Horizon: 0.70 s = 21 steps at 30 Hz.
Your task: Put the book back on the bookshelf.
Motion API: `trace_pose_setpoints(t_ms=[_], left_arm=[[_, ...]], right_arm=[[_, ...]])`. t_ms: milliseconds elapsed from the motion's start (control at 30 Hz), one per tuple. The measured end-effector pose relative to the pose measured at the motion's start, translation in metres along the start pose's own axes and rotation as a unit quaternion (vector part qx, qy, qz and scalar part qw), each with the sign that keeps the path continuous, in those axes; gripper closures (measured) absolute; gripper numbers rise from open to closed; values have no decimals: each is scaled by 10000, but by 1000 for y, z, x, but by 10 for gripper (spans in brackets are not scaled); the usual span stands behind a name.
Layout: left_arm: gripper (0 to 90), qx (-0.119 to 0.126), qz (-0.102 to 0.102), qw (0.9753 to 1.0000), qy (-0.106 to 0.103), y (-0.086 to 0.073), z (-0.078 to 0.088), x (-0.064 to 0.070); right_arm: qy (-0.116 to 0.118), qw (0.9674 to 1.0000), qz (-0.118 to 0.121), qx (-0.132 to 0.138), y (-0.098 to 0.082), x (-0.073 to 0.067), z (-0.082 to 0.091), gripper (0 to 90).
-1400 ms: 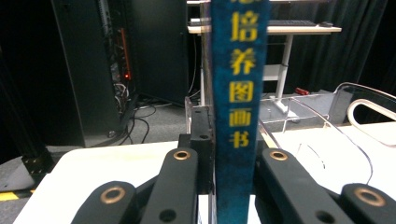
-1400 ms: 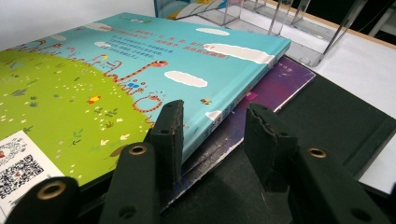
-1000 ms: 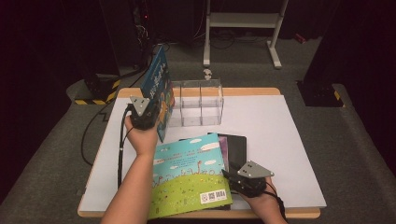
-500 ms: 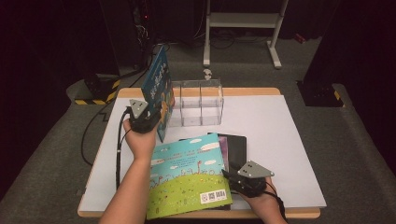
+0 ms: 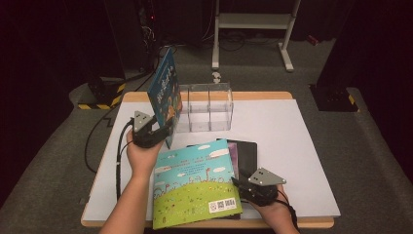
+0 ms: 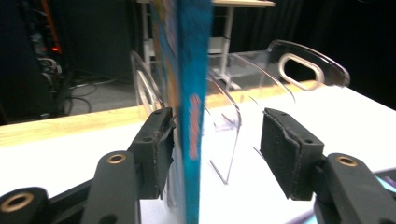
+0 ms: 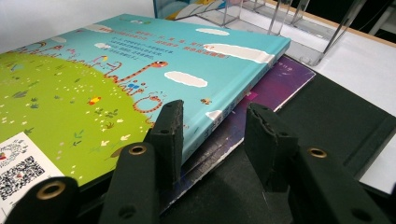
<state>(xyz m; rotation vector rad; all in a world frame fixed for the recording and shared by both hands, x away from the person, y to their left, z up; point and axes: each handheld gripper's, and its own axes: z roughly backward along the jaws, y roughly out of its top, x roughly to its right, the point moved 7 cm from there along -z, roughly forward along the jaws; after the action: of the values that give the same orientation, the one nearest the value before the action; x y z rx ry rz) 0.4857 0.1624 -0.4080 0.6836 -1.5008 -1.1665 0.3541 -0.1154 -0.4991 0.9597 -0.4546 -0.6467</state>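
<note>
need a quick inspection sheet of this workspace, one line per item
surface: white table top with a wooden edge, bare on its right half
job's things: blue book standing upright at the left end of the clear rack; picture book lying flat on a purple book and a black book
clutter: nothing seen
grippers: left gripper has just been opening, the blue book between its jaws, the right pad clear of it; right gripper rests at the picture book's edge, jaws apart
cables: black cable trails from the left gripper along the forearm; more cable on the floor at left
surroundings: dark room, grey floor, white stand behind the table
</note>
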Motion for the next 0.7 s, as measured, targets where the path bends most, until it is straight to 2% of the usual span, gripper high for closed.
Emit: trace_pose_setpoints(t_ms=[167, 300, 400, 467, 533, 667, 700], left_arm=[[398, -193, 186, 9992, -296, -10, 17, -4], [360, -329, 223, 9987, -316, -22, 33, -13], [358, -515, 249, 9980, -254, -35, 43, -19], [368, -627, 240, 9973, -290, -44, 51, -22], [359, -676, 341, 9967, -303, -51, 59, -26], [313, -999, 672, 9925, -205, -69, 74, -33], [295, -1062, 688, 9918, -169, -74, 76, -33]], right_arm=[[-5, 10000, -6, -5, 0, 0, 0, 573], [3, 10000, -6, 1, 0, 0, 0, 570], [-1, 10000, -3, 6, 0, 0, 0, 570], [2, 10000, -1, 8, 0, 0, 0, 570], [9, 10000, -9, 5, 0, 0, 0, 569], [2, 10000, 0, 10, 0, 0, 0, 569], [1, 10000, -1, 8, 0, 0, 0, 569]])
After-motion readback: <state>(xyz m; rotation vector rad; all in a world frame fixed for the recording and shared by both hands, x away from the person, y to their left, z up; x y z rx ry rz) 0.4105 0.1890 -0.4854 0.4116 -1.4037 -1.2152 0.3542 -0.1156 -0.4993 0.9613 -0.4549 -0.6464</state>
